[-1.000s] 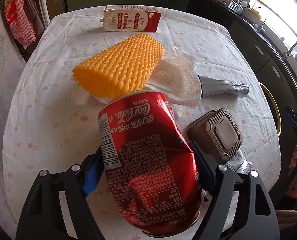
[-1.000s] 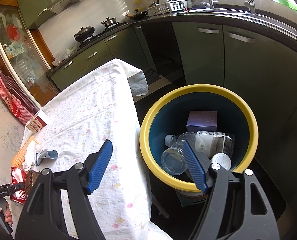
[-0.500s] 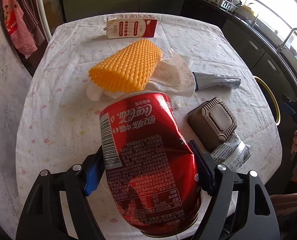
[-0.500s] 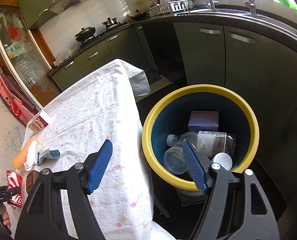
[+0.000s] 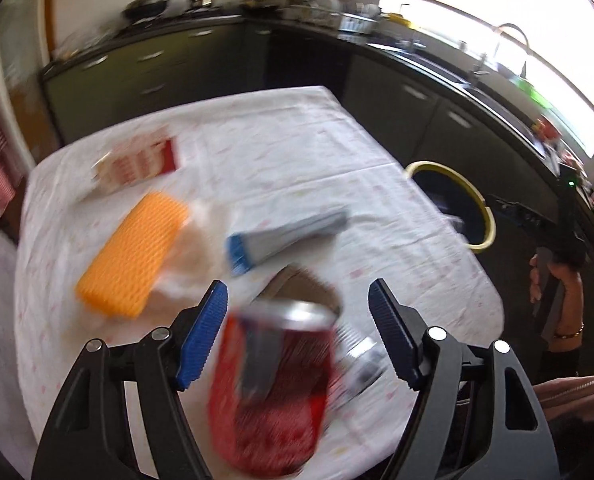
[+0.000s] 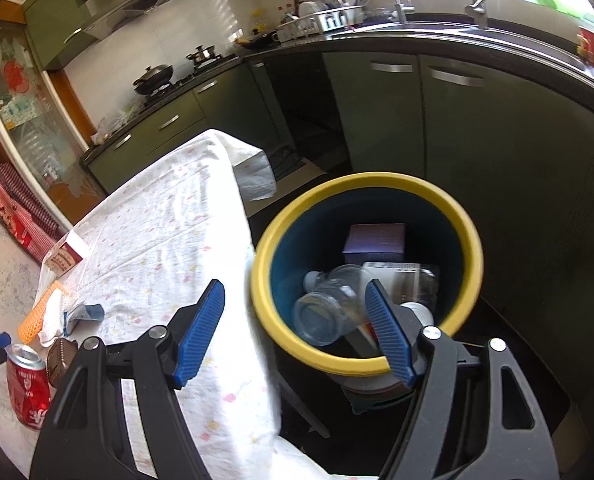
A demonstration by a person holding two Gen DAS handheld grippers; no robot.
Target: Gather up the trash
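The left tongs (image 5: 297, 288), jaws just closing, stand open. The upright can (image 5: 273, 392) sits between them at lower centre, unpressed. The right tongs (image 6: 293, 292) gape empty over the bin (image 6: 377, 180).

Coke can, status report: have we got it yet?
Left gripper jaws just closing, not gripping. Coke can stands on table between them. Right gripper open, empty, facing bin. Bin mouth unobstructed.

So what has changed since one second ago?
The left gripper rose; its jaws have just been closing a little, yet the red can now stands loose on the table between them, no longer gripped. The right gripper stays open above the bin.
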